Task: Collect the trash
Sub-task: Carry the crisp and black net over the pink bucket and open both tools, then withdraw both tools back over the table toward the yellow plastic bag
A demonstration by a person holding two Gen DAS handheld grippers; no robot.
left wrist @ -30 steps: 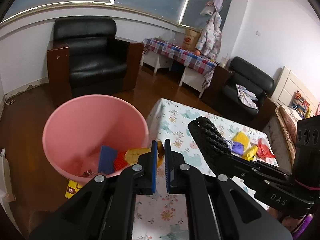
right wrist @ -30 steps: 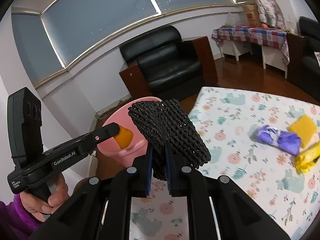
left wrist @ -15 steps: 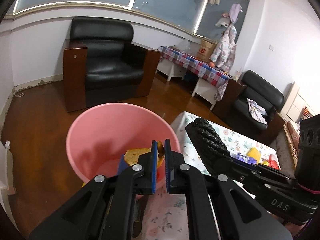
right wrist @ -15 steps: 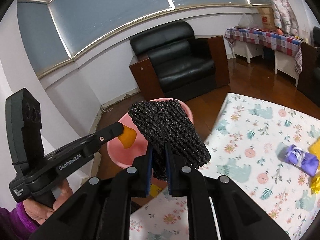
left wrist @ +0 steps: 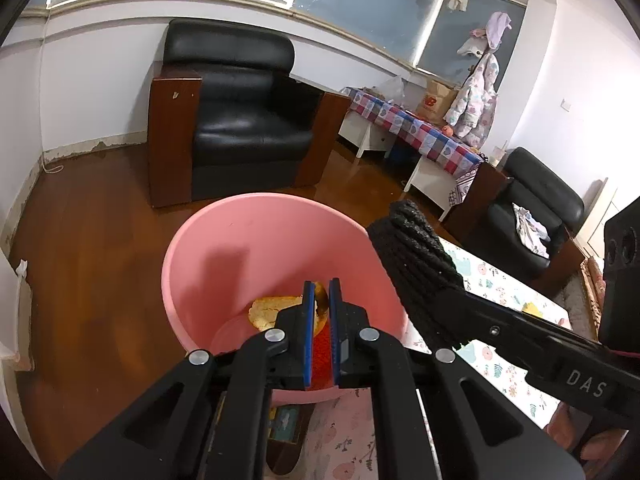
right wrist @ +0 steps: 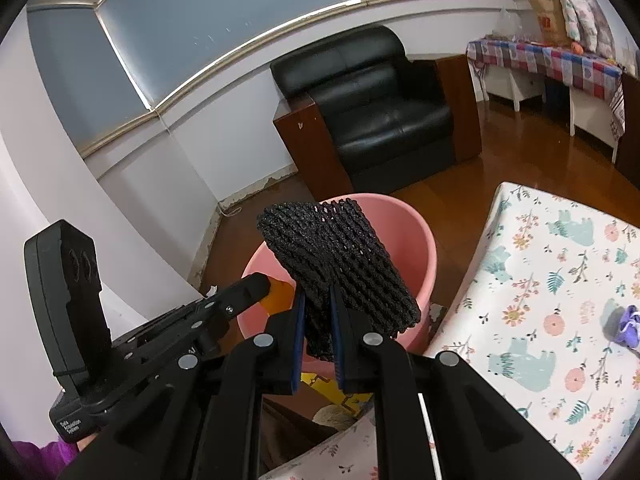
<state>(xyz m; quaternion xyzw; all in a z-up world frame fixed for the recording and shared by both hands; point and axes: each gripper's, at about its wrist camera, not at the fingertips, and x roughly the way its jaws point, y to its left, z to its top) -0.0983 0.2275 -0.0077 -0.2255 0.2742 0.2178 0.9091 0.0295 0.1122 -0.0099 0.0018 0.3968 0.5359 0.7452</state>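
A pink bin (left wrist: 208,264) stands on the floor beside the table; it also shows in the right wrist view (right wrist: 420,248). My left gripper (left wrist: 321,288) is shut on an orange peel (left wrist: 320,302) and holds it over the bin's opening. The peel also shows in the right wrist view (right wrist: 280,294). My right gripper (right wrist: 318,300) is shut on a black foam net (right wrist: 336,256), held over the bin's near rim. The net also shows in the left wrist view (left wrist: 416,256). Yellow and red scraps (left wrist: 268,310) lie inside the bin.
The table with a floral cloth (right wrist: 540,320) is to the right, with a purple wrapper (right wrist: 628,326) on it. A black armchair (left wrist: 240,120) stands behind the bin. A checked-cloth side table (left wrist: 416,128) and a second armchair (left wrist: 532,208) are at the far right.
Both grippers have moved left off the table and over the pink bin, each still holding its piece. The bin now fills the centre of both views.
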